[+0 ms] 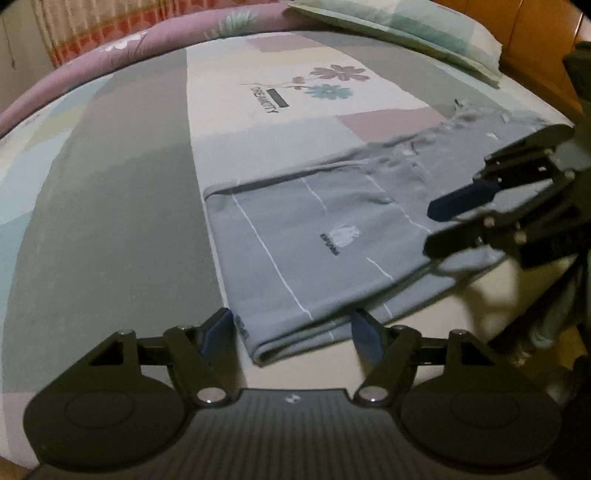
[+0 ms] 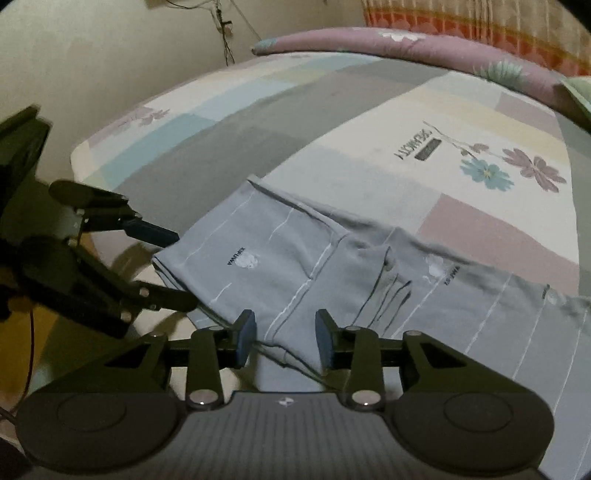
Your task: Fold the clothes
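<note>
A grey garment (image 1: pixel 314 240) with thin white stripes lies folded flat near the front edge of the bed; in the right wrist view the garment (image 2: pixel 277 266) stretches away to the right. My left gripper (image 1: pixel 291 332) stands open, its fingers either side of the garment's near folded corner and not pressing it. My right gripper (image 2: pixel 285 341) is open too, with a rumpled front hem lying loose between its pads. Each gripper shows in the other's view: the right gripper (image 1: pixel 434 229) over the garment's right part, the left gripper (image 2: pixel 183 266) at its left corner.
The bed sheet (image 1: pixel 129 184) is patchwork with a flower print. A pillow (image 1: pixel 406 33) and a wooden headboard (image 1: pixel 535 44) are at one end, a rolled purple quilt (image 2: pixel 406 44) along the far side. Cables (image 2: pixel 225 33) hang on the wall beyond.
</note>
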`<state>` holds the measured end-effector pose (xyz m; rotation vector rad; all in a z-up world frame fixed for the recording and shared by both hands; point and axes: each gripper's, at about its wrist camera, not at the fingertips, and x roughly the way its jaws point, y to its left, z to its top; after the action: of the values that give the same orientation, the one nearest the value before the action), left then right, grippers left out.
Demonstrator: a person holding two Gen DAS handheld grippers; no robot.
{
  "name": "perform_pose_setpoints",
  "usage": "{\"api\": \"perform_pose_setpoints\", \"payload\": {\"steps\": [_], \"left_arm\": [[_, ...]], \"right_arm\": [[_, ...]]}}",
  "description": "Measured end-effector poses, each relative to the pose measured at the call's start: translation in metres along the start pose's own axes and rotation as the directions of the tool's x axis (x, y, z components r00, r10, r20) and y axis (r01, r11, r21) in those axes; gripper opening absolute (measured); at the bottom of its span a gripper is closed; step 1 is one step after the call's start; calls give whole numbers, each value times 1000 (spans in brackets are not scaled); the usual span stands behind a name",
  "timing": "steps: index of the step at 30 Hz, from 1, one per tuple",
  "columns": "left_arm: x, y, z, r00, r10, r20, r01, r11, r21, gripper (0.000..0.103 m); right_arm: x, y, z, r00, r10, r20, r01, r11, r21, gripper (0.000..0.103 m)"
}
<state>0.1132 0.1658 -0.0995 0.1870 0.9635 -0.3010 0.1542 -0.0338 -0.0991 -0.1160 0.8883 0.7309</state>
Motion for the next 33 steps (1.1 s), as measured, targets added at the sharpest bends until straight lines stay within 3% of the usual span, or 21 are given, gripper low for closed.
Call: {"api": "perform_pose_setpoints", "payload": {"steps": [4,7,9,12,15,20,28,33], "left_arm": [[-21,4,16,996,5,91,-4,1000,-4,71],[-30,5,25,986,-49,158,52,999,-14,71],[-22,5,26,985,-98,143,103,994,-31,72],[3,6,17,993,-109,50,112,992,-62,72],[4,7,15,994,-98,45,101,993,-61,73],[-16,5,34,998,3,60,-3,1000,-12,73],[-26,-29,62,991,61,118,-72,994,87,78],[-5,-57,67,993,66,101,-74,994,78,78]], "right_arm": [[-8,-5,13,999,-15,45,14,1000,24,47],[-4,-8,18,998,-34,45,32,999,34,47],[3,-12,15,999,-45,19,44,998,48,47],[7,-16,8,998,-55,-12,55,996,66,51],[-3,-22,5,998,-63,-17,64,995,76,56],[-37,-48,-4,988,-156,15,153,982,114,71],[-83,-96,-61,933,-353,-61,358,914,192,75],[-112,-115,-99,915,-398,-68,401,875,272,81]]}}
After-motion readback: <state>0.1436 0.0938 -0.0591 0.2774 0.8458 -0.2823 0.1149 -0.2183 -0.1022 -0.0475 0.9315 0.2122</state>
